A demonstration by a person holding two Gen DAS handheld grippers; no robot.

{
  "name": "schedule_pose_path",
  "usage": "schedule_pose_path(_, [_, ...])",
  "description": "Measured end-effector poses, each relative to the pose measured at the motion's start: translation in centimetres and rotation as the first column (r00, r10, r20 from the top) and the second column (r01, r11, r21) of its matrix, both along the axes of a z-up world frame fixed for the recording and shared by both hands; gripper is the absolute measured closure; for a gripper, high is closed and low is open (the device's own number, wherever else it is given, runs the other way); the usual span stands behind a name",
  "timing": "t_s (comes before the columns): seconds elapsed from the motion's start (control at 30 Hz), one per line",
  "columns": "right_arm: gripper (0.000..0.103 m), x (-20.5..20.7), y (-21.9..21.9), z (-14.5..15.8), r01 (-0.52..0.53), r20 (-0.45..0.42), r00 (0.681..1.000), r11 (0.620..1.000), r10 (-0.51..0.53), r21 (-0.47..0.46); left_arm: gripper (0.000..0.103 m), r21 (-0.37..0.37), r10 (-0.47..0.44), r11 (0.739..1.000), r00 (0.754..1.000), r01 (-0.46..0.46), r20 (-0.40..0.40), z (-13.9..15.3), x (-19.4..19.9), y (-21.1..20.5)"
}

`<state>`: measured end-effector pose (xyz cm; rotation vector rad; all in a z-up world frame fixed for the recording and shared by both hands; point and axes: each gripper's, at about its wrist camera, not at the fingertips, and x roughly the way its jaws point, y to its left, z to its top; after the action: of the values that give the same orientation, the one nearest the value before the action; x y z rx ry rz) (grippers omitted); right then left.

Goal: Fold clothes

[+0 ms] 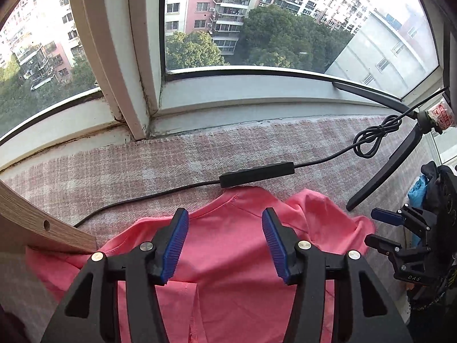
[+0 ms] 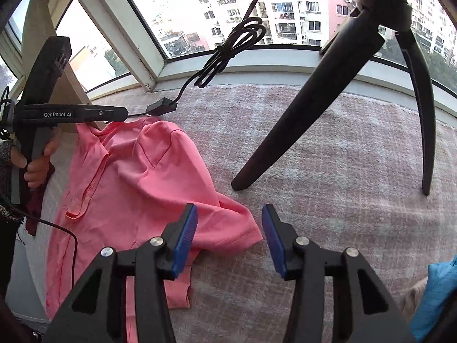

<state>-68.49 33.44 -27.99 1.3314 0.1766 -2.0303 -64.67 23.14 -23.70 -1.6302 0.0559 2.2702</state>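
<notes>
Pink shirt [image 2: 137,177] spread on the towel-covered worktop [image 2: 328,171] by the window, rumpled, one sleeve [image 2: 228,225] flopped outward, neck placket showing. No neat folded packet visible; folding judged unfinished. Left tool [image 1: 225,243] spread wide above the shirt's middle, pinching nothing. Right tool [image 2: 230,240] likewise spread, over the sleeve hem. Tripod legs [image 2: 308,108] beyond.

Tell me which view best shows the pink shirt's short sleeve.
Right wrist: the pink cotton shirt's short sleeve lies in full view by the open right gripper. Left wrist shows only a crumpled part beyond the open left gripper.
</notes>
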Motion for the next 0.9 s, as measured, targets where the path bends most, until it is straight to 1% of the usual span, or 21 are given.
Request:
schedule_pose_path(0.1, [0.056,0.4,-1.3,-0.8,-0.038,-0.01,0.999,0.998,0.039,0.049,0.055,-0.061,-0.026,0.998,1.0,0.026,-0.007,-1.0,-0.1,-0.1])
schedule_pose_path(0.17, [0.056,0.4,-1.7,-1.2,-0.05,-0.012,0.999,0.997,0.051,0.064,0.062,-0.098,-0.055,0.994,0.998,0.053,-0.018,-1.4,-0.2,0.5])
schedule_pose_path(0.23, [0.056,0.4,-2.0,-1.4,-0.057,-0.017,0.998,0.996,0.058,0.073,0.07,-0.112,-0.086,0.99,0.996,0.083,-0.021,-1.8,-0.4,1.3])
schedule_pose_path(0.27, [0.056,0.3,-2.1,-1.4,-0.06,-0.017,0.998,0.995,0.061,0.074,0.076,-0.114,-0.1,0.989,0.995,0.097,-0.02,-2.0,-0.6,1.6])
schedule_pose_path(0.3, [0.056,0.2,-2.1,-1.4,-0.062,-0.016,0.998,0.995,0.063,0.072,0.093,-0.118,-0.114,0.987,0.993,0.112,-0.014,-2.2,-0.7,1.9])
schedule_pose_path(0.33, [0.057,0.1,-2.1,-1.4,-0.062,-0.016,0.998,0.996,0.063,0.071,0.103,-0.125,-0.124,0.985,0.992,0.123,-0.002,-2.5,-0.9,2.1])
schedule_pose_path(0.37, [0.06,0.0,-2.2,-1.4,-0.062,-0.016,0.998,0.996,0.063,0.071,0.103,-0.129,-0.129,0.983,0.992,0.128,0.001,-2.6,-1.0,2.2])
schedule_pose_path(0.43, [0.091,-0.2,-2.2,-1.3,-0.06,-0.007,0.998,0.996,0.06,0.067,0.103,-0.118,-0.122,0.986,0.993,0.12,-0.008,-2.3,-1.4,2.0])
schedule_pose_path(0.47, [0.095,-0.3,-2.1,-1.2,-0.056,0.004,0.998,0.997,0.056,0.054,0.103,-0.103,-0.104,0.99,0.994,0.101,-0.019,-1.9,-1.7,1.6])
schedule_pose_path(0.5, [0.095,-0.5,-1.9,-1.2,-0.051,0.019,0.999,0.998,0.05,0.034,0.103,-0.096,-0.074,0.993,0.997,0.07,-0.034,-1.4,-2.0,1.0])
schedule_pose_path(0.57, [0.097,-0.9,-1.6,-1.2,-0.02,0.019,1.0,1.0,0.02,0.021,0.103,-0.087,-0.031,0.996,0.998,0.026,-0.059,-0.6,-2.6,0.0])
schedule_pose_path(0.63, [0.097,-1.3,-0.9,-1.0,0.021,0.022,1.0,1.0,-0.021,0.01,0.103,-0.074,-0.035,0.997,0.998,0.03,-0.059,-0.2,-2.5,-0.5])
schedule_pose_path(0.7, [0.097,-1.7,-0.4,-1.0,0.049,0.03,0.998,0.999,-0.049,-0.006,0.103,-0.087,-0.059,0.995,0.997,0.054,-0.058,-0.2,-2.2,-0.7])
schedule_pose_path(0.73, [0.097,-1.7,-0.2,-1.0,0.061,0.026,0.998,0.998,-0.061,-0.001,0.103,-0.091,-0.08,0.993,0.996,0.077,-0.033,-0.5,-2.1,-0.6])
schedule_pose_path(0.77, [0.097,-1.8,0.0,-1.1,0.068,0.025,0.997,0.998,-0.068,0.003,0.101,-0.084,-0.107,0.991,0.994,0.107,0.001,-0.8,-1.8,-0.5])
schedule_pose_path(0.8, [0.096,-1.8,0.0,-1.2,0.067,0.034,0.997,0.998,-0.067,0.006,0.094,-0.087,-0.126,0.988,0.992,0.127,0.015,-1.1,-1.4,-0.3])
schedule_pose_path(0.9, [0.095,-1.5,0.0,-1.3,0.05,0.046,0.998,0.999,-0.051,0.013,0.082,-0.142,-0.158,0.977,0.987,0.157,0.003,-1.6,-0.3,0.4])
